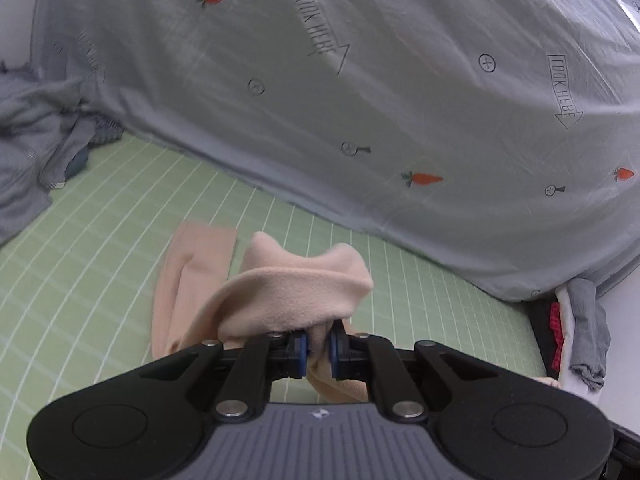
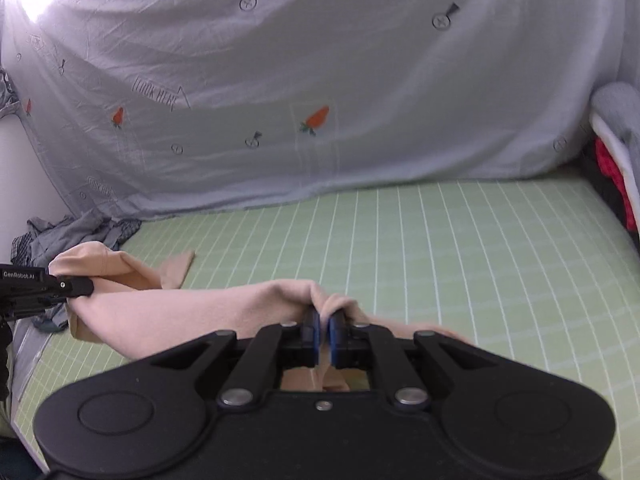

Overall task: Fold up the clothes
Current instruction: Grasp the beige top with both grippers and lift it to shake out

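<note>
Two tools pinch one peach garment (image 2: 192, 312) above the green checked bed (image 2: 440, 248). At the left, the left tool (image 1: 319, 350) has its blue pads clamped on a bunched fold, cloth trailing onto the sheet. At the right, the right tool (image 2: 324, 334) is pressed together on the garment's other end, near a grey carrot-print sheet (image 2: 320, 80).

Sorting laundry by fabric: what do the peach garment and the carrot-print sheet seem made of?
Peach garment: probably soft, matte fleece-like knit; its surface looks fuzzy and it folds thickly. Sheet: likely thin woven cotton or blend; it shows fine creases and a slight sheen.
</note>
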A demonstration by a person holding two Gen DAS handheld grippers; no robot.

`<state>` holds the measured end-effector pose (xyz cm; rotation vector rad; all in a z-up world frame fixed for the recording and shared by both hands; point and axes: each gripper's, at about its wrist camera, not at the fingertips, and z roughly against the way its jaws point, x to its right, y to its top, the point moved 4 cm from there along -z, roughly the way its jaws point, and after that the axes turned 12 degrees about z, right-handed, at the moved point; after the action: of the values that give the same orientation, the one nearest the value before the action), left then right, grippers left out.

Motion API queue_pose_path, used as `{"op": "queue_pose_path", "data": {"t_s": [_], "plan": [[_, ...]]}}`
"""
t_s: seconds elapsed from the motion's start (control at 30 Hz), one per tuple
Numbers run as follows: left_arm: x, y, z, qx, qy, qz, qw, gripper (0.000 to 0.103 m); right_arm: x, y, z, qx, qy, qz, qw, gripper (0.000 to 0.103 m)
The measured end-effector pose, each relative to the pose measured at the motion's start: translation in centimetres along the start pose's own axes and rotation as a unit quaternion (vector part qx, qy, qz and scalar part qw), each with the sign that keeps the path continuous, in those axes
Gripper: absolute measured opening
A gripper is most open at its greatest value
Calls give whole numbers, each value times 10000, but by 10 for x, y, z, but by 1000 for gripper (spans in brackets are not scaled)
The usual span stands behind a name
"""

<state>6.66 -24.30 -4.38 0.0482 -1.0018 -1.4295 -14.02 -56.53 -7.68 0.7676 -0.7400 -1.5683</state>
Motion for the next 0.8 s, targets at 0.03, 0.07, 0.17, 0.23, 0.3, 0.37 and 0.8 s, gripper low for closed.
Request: {"op": "queue_pose_path", "data": {"t_s": [0.03, 0.07, 0.17, 0.23, 0.3, 0.37, 0.8], "plan": [[10, 13, -13, 80, -28, -1, 10000, 11, 7, 15, -13, 92, -69, -14, 9999, 5], [19, 26, -30, 126, -49, 27, 9999, 11, 15, 29, -26, 167, -146, -39, 9997, 5], [44, 61, -84, 236, -80, 54, 9997, 12, 40, 67, -78, 255, -447, -173, 9985, 5], [59, 78, -129, 185, 12, 43, 9998, 15, 56, 86, -117, 206, -678, -237, 9972, 7], [68, 88, -171, -174, 286, 38, 9994, 18, 71, 92, -159, -180, -974, -198, 9949, 15], [71, 85, -192, -413, 449, 34, 9981, 22, 75, 88, -174, -264, -1090, -258, 9934, 24], [62, -38, -204, -1580, 653, -284, 9849, 60, 47, -43, -177, -1610, -1069, -683, 9788, 67]]}}
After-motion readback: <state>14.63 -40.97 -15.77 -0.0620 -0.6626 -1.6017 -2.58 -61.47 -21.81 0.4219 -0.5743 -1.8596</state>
